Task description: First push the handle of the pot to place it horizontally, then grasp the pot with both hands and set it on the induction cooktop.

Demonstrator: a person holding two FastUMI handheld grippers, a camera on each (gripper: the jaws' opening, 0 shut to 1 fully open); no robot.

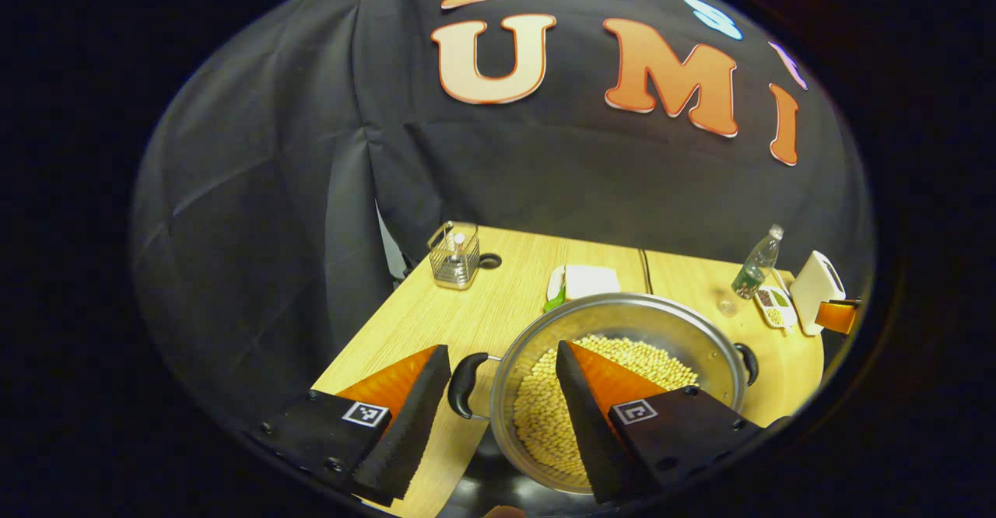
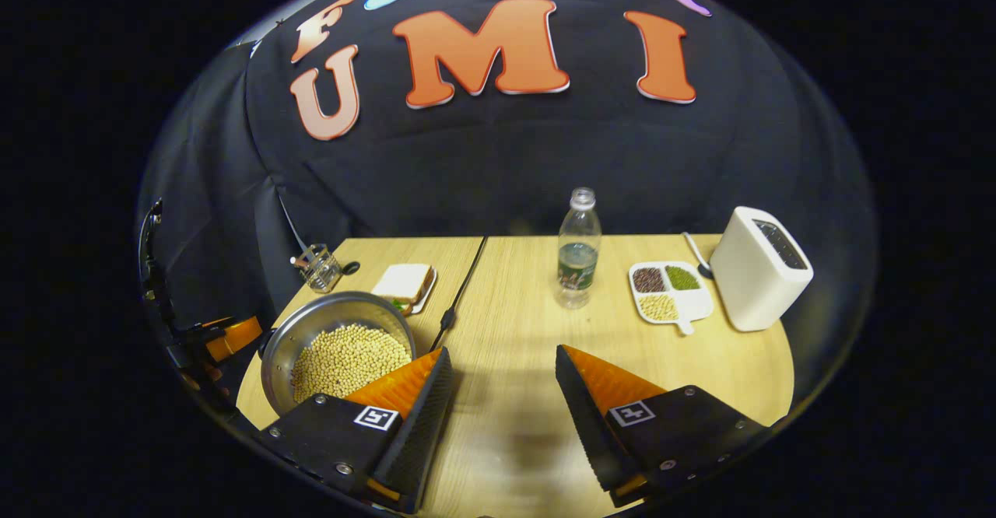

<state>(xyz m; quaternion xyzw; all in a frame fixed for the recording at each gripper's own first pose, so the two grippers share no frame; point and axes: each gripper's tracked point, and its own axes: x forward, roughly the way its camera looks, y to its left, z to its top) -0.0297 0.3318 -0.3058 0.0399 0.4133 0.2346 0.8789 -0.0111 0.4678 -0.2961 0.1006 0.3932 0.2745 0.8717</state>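
Pot [image 1: 622, 362] low centre in the left gripper view, side handle [image 1: 464, 384] between the wide-open, empty left gripper [image 1: 502, 382] fingers, nearer than the right gripper [image 2: 498, 386], likewise agape, with the pot lower left.

You are working in a staged recording booth, not a real kitchen: black cloth [image 2: 506, 168] drapes the whole upper frame behind a pale wooden table [image 2: 513, 362]. At mid-frame, kitchen props sit on it: a water bottle [image 2: 578, 250], a white toaster [image 2: 759, 269], a divided dish of beans [image 2: 669, 291].
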